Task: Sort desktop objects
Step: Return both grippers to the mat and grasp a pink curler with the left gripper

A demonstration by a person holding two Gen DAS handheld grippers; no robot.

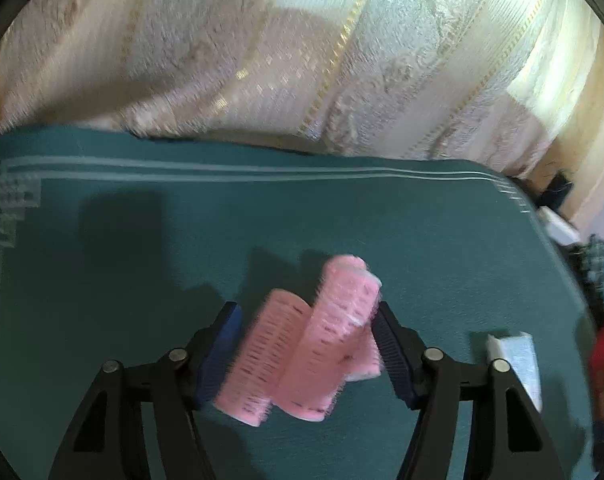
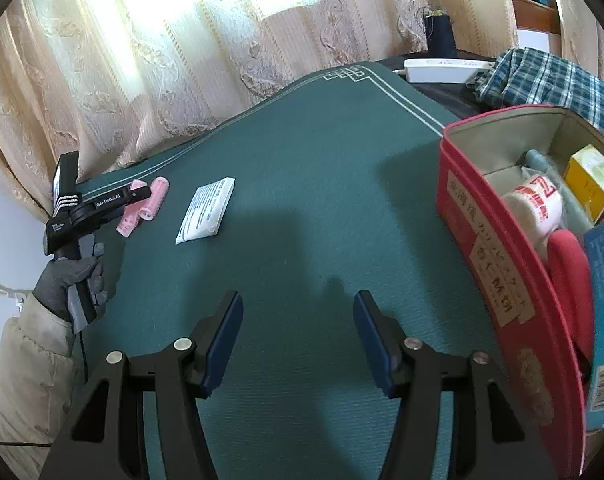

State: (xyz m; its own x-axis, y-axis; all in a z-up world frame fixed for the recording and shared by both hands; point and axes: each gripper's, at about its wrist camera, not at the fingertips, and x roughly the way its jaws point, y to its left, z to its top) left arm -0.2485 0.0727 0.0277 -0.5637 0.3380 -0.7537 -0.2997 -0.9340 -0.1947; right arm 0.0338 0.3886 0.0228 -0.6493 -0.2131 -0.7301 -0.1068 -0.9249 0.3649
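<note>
Left tongs [image 1: 308,344] are set around pink hair rollers [image 1: 302,344] on the green tabletop [image 1: 142,280], grip uncertain; right tongs [image 2: 298,340] are held apart, empty.

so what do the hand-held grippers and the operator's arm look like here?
Both alike: the left hand-held gripper and right hand-held gripper have black triangular cut-out fingers with silver pivot pins and blue ribbed pads. The left one's black body carries white "GenRobot.AI" lettering and stripes. Its hand wears a grey glove, with a beige padded sleeve.
</note>
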